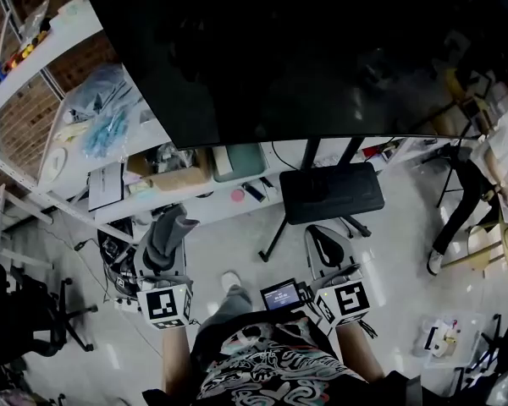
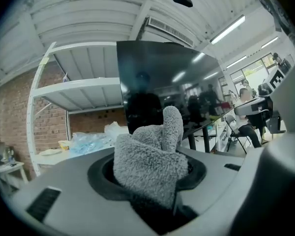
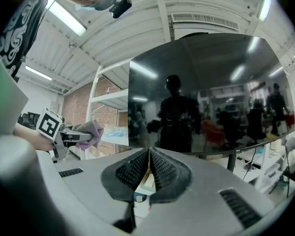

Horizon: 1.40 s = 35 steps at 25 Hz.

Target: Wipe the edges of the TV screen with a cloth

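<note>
- Left tongs (image 2: pixel 152 183): clenched on a grey terry cloth (image 2: pixel 148 159). The wad fills the gap between the jaws, and one fold stands up past the tips.
- Right tongs (image 3: pixel 148 156): jaws pressed together with nothing between them; idle.
- Head view: left tongs (image 1: pixel 166 252) and right tongs (image 1: pixel 328 256) both sit low in the frame, close to the person's body. The cloth (image 1: pixel 174 229) shows at the tip of the left pair.
- TV screen (image 1: pixel 322 49): dark and switched off, filling the upper centre and right of the head view. It rides on a black stand (image 1: pixel 332 191) on the floor. Its lower edge lies well apart from both tongs.
- Left gripper view: the TV screen (image 2: pixel 162 87) stands behind the cloth at upper centre. No contact.
- White shelf rack (image 1: pixel 110 155) at the left of the frame, beside the screen's left edge.
- Judgement: this is the approach step. The cloth is secured and wiping has not begun.
- Next move: lift the left tongs to a border, probably the lower-left corner as the nearest. Lay the raised fold flat on the bezel, then slide along it with light, even pressure.
- Risk: hard jaw tips could touch the panel if the cloth slips back.
</note>
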### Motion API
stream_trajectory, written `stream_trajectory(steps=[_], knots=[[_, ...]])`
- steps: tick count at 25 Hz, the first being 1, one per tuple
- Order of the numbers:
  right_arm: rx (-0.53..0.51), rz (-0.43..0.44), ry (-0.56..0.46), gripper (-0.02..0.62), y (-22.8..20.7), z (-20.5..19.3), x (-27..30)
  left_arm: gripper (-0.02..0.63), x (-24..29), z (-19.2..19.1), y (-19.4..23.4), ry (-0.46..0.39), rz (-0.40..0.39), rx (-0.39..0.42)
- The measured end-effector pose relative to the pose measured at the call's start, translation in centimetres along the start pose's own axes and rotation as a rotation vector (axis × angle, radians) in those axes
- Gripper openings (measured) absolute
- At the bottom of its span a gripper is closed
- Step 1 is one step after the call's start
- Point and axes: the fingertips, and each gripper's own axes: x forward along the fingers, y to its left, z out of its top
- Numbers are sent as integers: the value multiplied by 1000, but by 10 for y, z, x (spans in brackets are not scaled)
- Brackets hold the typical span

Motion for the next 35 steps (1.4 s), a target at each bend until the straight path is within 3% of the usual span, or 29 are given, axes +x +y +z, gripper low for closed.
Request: stream_trajectory(steps=[9, 16, 29, 35], knots=[[-27, -28, 43, 35, -12, -9, 26, 201, 35, -22, 18, 58, 27, -17], [-11, -74, 73, 35, -27, -11, 63, 201, 79, -31, 35, 57, 29, -29], [-17, -72, 174, 35, -24, -24, 129, 201, 134, -58, 53, 77, -29, -98], [1, -101, 138, 35, -20, -15, 152, 201, 157, -72, 61, 89, -47, -135]])
